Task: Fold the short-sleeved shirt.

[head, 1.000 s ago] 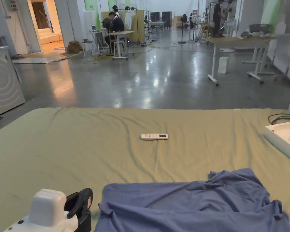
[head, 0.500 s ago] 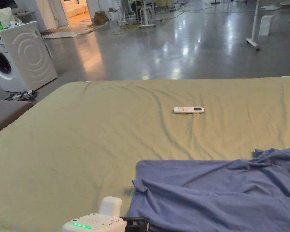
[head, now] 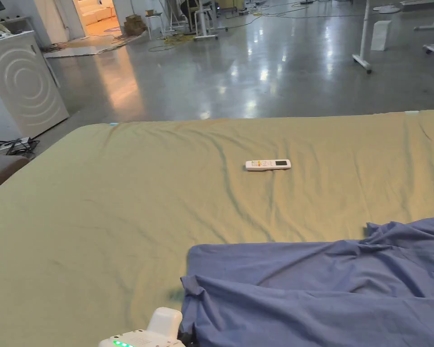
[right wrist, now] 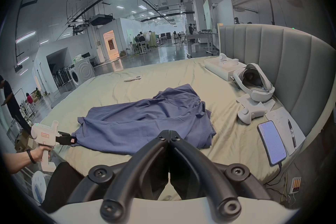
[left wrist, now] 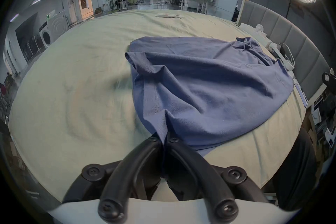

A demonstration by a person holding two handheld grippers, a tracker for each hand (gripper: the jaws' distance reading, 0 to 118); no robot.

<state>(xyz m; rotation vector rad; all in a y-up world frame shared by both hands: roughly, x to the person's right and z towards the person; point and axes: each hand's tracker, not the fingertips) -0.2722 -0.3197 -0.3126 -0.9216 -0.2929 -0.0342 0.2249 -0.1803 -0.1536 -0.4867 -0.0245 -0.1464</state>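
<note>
Left tool (left wrist: 164, 138) pinching shirt (left wrist: 209, 86) hem, right tool (right wrist: 169, 134) closed empty, shirt collar hidden

Shirt (head: 320, 293): runs off the head view's right and bottom edges; its far sleeve and near hem are out of frame there.
Left gripper (left wrist: 164, 138): the pinched cloth covers its tips; in the head view (head: 186, 336), the frame's bottom edge cuts off all but the white top.
Bed sheet (left wrist: 116, 86): smeared by blur just left of the shirt in the left gripper view.
Remote control (head: 268, 164): buttons too small to make out.
</note>
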